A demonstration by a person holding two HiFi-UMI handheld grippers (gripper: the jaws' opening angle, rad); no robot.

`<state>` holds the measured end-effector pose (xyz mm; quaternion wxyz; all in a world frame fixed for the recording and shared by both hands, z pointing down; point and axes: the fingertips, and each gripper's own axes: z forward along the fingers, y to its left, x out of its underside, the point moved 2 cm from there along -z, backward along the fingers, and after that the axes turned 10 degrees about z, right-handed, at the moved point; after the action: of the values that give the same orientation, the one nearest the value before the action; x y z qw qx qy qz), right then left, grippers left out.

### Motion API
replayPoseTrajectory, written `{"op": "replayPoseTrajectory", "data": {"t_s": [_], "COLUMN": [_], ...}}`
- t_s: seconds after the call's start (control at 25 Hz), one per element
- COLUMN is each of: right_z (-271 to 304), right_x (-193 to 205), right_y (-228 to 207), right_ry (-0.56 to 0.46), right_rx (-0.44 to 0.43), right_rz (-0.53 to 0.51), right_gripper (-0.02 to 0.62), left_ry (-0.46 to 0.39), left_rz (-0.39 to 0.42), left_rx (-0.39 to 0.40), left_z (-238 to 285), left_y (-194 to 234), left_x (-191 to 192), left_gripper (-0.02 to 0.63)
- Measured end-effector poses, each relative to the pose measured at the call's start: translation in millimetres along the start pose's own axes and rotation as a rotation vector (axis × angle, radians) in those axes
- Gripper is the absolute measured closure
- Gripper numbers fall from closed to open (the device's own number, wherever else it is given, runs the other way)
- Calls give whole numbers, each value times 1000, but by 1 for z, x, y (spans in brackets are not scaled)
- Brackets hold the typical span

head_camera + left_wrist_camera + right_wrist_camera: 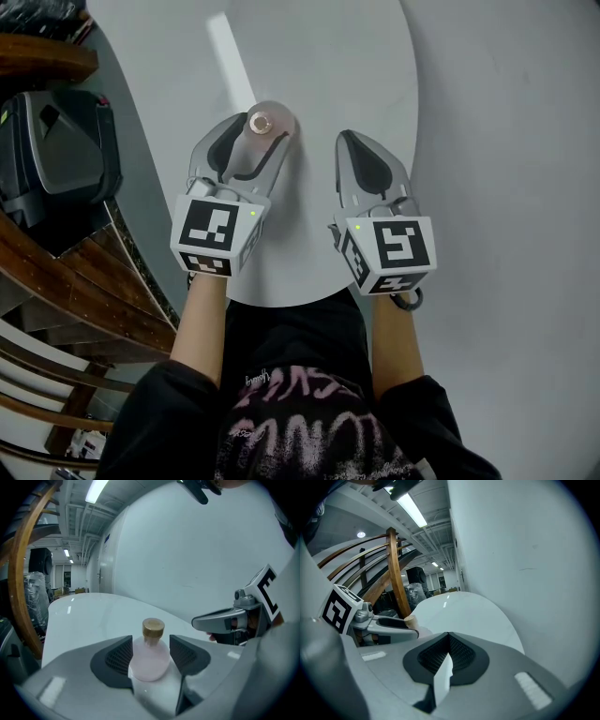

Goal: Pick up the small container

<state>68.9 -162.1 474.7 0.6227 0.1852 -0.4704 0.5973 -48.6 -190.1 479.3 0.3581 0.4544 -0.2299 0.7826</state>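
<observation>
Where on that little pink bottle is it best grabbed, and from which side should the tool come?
Grip the round belly of the small container, below its neck and cap, coming in level from the person's side with one jaw on each flank. It stands upright on the white table, and the belly is its widest part. The left tool sits that way, pads against both sides.

A large office-like hall. Strip lights (pixel 96 490) and bare ceiling pipes (pixel 77 513) run overhead; a curved wooden railing (pixel 396 573) flanks the white worktop (pixel 309 56).
</observation>
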Motion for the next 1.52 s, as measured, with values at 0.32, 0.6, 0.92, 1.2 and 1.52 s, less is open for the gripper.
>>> {"op": "replayPoseTrajectory", "data": {"t_s": [0.32,0.6,0.92,1.2,1.52], "right_z": [3,3,1,-1,-2], "right_x": [-2,1,0,-1,0], "right_y": [-4,-6,-5,-5,-8], "right_ry": [2,3,9,10,10], "right_rx": [11,12,18,20,26], "right_rz": [7,9,9,11,14], "right_gripper": [584,584,584,584,584], "left_ry": [5,-3,-25,-41,-67], "left_rz": [7,10,8,13,64], "left_rx": [-7,-8,-13,-21,-20], "left_z": [4,6,3,2,2], "left_y": [4,3,5,5,3], "left_x": [1,1,-5,-9,-8], "left_gripper": [372,373,394,417,445]}}
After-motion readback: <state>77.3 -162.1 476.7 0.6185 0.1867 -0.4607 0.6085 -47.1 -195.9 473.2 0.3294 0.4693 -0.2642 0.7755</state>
